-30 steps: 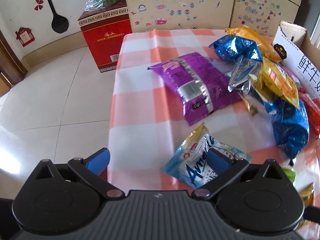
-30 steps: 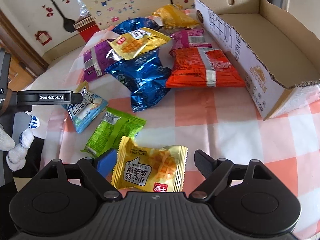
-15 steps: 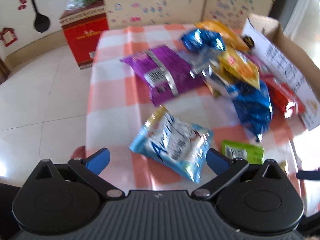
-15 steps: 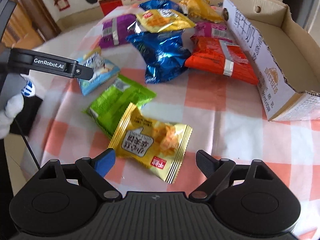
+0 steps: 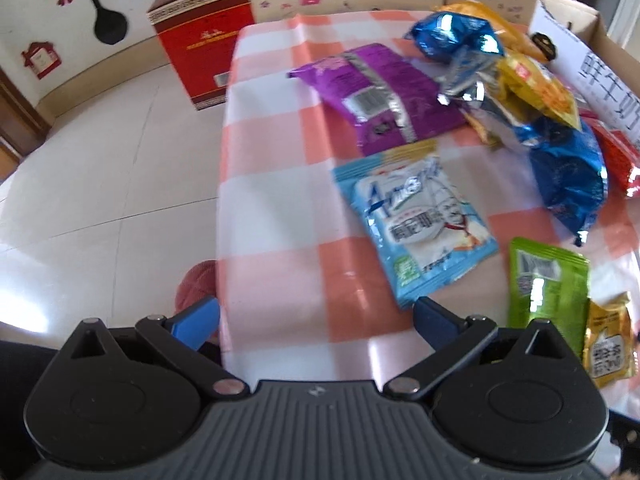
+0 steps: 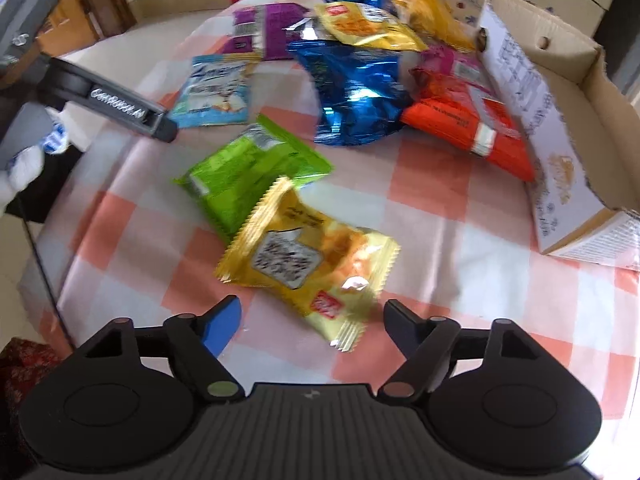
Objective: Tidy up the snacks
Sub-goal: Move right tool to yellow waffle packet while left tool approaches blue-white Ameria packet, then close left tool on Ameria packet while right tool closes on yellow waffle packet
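In the right wrist view a yellow snack packet (image 6: 308, 256) lies on the orange-and-white checked tablecloth (image 6: 460, 248), its near corner between the fingers of my right gripper (image 6: 312, 318). The jaws are closing and the pads do not touch it. A green packet (image 6: 248, 176) lies partly under the yellow one. My left gripper (image 5: 314, 316) hangs open over the table's near edge with nothing in it. A light blue packet (image 5: 416, 224) lies just ahead of its right finger. The open cardboard box (image 6: 560, 92) stands at the right.
A heap of purple (image 5: 376, 92), blue foil (image 6: 356, 92), yellow (image 6: 360, 24), pink and red-orange (image 6: 468, 120) bags lies against the box's wall. A red carton (image 5: 200, 52) stands on the tiled floor beyond the table. A gloved hand (image 6: 24, 160) holds the left gripper (image 6: 120, 108).
The right gripper's fingers have come closer together around the yellow packet and the view has rolled. In the left wrist view the light blue packet now lies farther ahead of the fingers.
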A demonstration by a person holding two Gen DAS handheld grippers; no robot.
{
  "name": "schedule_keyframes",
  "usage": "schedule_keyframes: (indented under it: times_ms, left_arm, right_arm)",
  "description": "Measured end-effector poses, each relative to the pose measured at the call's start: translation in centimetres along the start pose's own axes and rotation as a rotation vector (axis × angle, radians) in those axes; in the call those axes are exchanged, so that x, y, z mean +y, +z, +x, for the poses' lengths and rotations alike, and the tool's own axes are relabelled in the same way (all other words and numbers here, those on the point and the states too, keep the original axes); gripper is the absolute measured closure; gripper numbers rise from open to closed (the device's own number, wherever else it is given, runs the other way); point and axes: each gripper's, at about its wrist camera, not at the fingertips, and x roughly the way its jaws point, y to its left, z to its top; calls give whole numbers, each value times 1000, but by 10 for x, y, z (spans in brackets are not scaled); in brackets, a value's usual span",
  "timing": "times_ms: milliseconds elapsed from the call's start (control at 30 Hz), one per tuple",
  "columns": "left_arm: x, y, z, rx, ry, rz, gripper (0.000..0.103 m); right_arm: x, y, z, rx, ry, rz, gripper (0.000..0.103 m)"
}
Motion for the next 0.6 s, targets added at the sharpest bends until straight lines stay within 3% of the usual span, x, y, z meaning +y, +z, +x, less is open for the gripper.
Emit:
schedule_keyframes:
  times_ms: [200, 367, 500, 600]
  left_arm:
    - [14, 3, -3, -38, 76, -65, 1]
    - [5, 8, -12, -93, 20, -41, 1]
    - [-8, 14, -14, -102, -60, -20, 1]
    - [-19, 20, -7, -91, -80, 1, 1]
  right_arm:
    - [6, -1, -11, -34, 53, -19, 19]
    - [2, 1, -21, -66, 33, -26, 15]
    - [10, 11, -17, -52, 3, -163, 13]
    - [10, 20, -13, -32, 25, -234, 13]
